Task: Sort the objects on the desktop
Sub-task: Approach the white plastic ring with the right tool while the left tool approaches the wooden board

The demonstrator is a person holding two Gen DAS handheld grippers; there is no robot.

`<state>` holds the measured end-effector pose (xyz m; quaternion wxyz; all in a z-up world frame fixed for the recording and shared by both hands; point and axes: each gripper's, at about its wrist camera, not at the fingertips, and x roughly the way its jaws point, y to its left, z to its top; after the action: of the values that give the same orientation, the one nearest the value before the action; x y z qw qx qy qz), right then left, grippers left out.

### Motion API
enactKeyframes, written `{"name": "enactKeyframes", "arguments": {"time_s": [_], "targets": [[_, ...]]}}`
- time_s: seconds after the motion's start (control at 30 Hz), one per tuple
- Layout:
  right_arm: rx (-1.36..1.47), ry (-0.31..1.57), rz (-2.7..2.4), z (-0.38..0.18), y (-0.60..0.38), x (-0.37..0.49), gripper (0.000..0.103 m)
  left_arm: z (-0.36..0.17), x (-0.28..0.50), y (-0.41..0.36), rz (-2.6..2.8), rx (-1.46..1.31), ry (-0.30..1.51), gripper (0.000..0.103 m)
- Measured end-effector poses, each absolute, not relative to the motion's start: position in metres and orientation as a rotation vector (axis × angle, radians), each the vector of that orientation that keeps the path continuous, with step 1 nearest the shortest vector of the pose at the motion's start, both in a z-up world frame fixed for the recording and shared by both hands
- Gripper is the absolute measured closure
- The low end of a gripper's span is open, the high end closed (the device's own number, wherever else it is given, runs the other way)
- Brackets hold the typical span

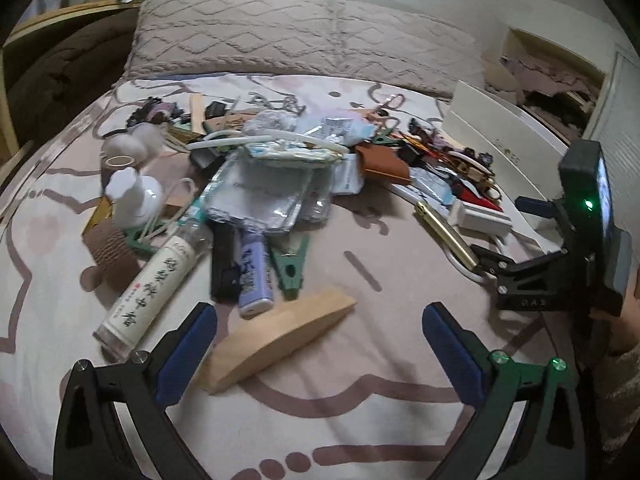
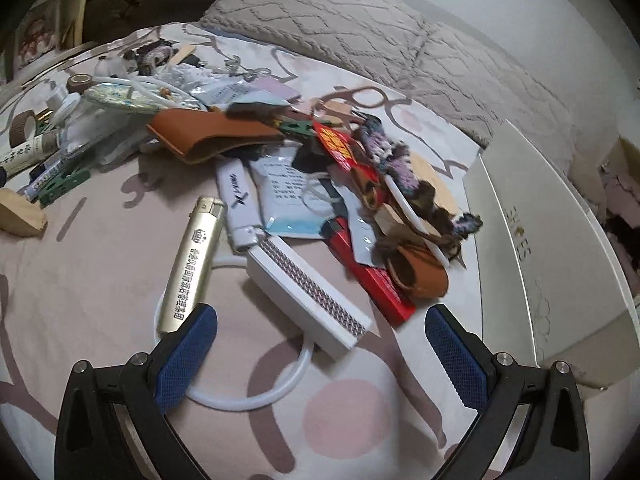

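Plainly, both tools are empty. The left gripper (image 1: 320, 344) has its jaws spread wide, with nothing between the blue pads, and it hovers low over the bed sheet (image 1: 360, 420). The wooden wedge (image 1: 280, 336) lies just ahead of its left finger, flat on the sheet. The right gripper (image 2: 320, 344) is likewise spread and holds nothing; the gold lighter (image 2: 192, 264) lies just beside its left finger, resting over a white ring (image 2: 276, 394), and the white box with a patterned edge (image 2: 308, 292) sits between the fingers' line of sight, a little further out.

Beyond these, the heap of small things (image 1: 280, 168) stretches across the middle of the bed: a tube with printed characters (image 1: 152, 284), a purple lighter (image 1: 254, 276), green clips, foil packets, a brown leather case (image 2: 212, 136), a packaged mask (image 2: 288, 196), a red packet (image 2: 376, 280), tape rolls and white bottles. To the right stands a pale shoe box (image 2: 532, 240), lying against the pillows (image 1: 280, 40).

As for progress, I judge the sorting barely begun. The objects are jumbled and overlapping, no separate groups are visible, and whether anything lies inside the box cannot be seen. Nearly all of the pile is left to handle.
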<state>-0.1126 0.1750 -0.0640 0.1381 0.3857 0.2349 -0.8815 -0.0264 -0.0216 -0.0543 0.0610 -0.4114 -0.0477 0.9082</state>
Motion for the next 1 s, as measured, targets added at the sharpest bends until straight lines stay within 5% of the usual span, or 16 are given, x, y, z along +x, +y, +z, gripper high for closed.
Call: {"name": "enactKeyframes", "arguments": {"time_s": [0.4,1.0], "targets": [[1.071,0.608,-2.429,-0.051,0.143,-0.108,0.0,-0.064,-0.028,-0.018,2.747,-1.291,-0.13,0.0],[1.263,0.354,-2.769,-0.053,0.24,-0.15,0.0,-0.059,-0.023,-0.007,2.7,-1.235,-0.108,0.0]]}}
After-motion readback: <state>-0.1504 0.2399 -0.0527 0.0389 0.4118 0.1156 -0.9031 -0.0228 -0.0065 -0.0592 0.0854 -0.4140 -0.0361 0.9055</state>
